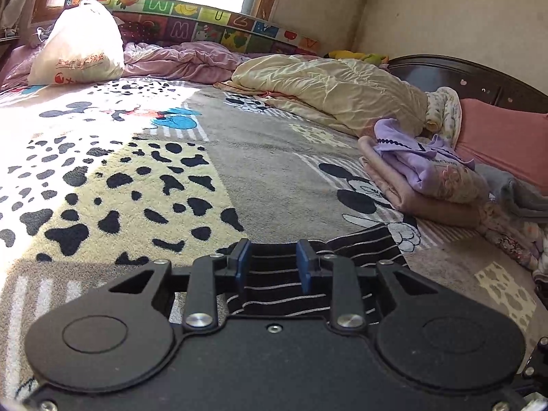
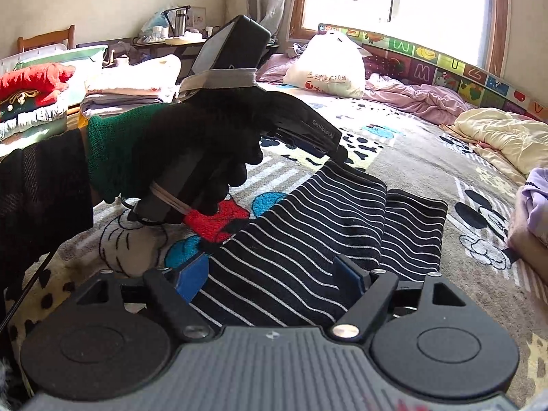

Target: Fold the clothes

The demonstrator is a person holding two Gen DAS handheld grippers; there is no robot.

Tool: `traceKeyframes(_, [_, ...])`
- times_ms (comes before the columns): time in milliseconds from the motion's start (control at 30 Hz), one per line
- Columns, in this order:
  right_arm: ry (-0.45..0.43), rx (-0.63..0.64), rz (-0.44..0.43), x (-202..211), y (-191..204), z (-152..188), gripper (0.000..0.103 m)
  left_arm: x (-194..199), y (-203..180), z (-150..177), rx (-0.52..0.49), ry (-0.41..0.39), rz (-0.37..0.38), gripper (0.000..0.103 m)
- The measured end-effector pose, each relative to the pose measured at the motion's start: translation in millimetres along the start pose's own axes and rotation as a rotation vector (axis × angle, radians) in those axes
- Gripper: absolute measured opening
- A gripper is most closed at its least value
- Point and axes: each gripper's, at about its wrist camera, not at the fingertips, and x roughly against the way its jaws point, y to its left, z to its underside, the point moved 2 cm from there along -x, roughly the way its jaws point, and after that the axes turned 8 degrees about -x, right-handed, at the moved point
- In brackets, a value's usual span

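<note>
1. Striped garment (image 2: 308, 226), black with thin white lines, flat on the patterned bed blanket (image 1: 144, 171), folded into a long band with a second layer stepping out along the far side.
2. Long axis of the garment running from the near edge, under the right gripper (image 2: 270, 284), away toward the pile of folded clothes (image 1: 428, 174).
3. Right gripper directly over the near end of the garment, pointing along its length; jaws spread wide, blue pads on either side of the cloth, no pinch visible. Released.
4. Left gripper (image 1: 274, 263) at the opposite end of the garment, nose down on the far edge as seen from the right wrist view, carried by a gloved hand (image 2: 191, 147).
5. Left gripper jaws partly apart, striped cloth lying between and beneath the pads; pads not pressed together on it. Judged let go, resting over the fabric.
6. Both grippers equally close to the garment, one per end; next fold likely end to end along the long axis.
7. White plastic bag (image 1: 78, 48) well beyond the garment, near the window.
</note>
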Motion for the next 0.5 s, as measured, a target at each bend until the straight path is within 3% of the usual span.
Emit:
traceKeyframes(100, [0.115, -0.122, -0.025, -26, -20, 9, 0.082, -14, -10, 8, -0.054, 0.06, -0.003, 0.028])
traceKeyframes(167, [0.116, -0.182, -0.056, -26, -28, 8, 0.083, -9, -13, 3, -0.074, 0.06, 0.002, 0.03])
traceKeyframes(300, [0.08, -0.131, -0.025, -12, -17, -1, 0.081, -6, -10, 2, -0.063, 0.047, -0.021, 0.031])
traceKeyframes(400, [0.136, -0.162, -0.028, -18, -19, 4, 0.086, -3, -21, 3, -0.114, 0.08, -0.065, 0.031])
traceKeyframes(500, [0.112, -0.183, -0.046, -7, -21, 1, 0.079, 51, -24, -17, -0.05, -0.05, -0.099, 0.031])
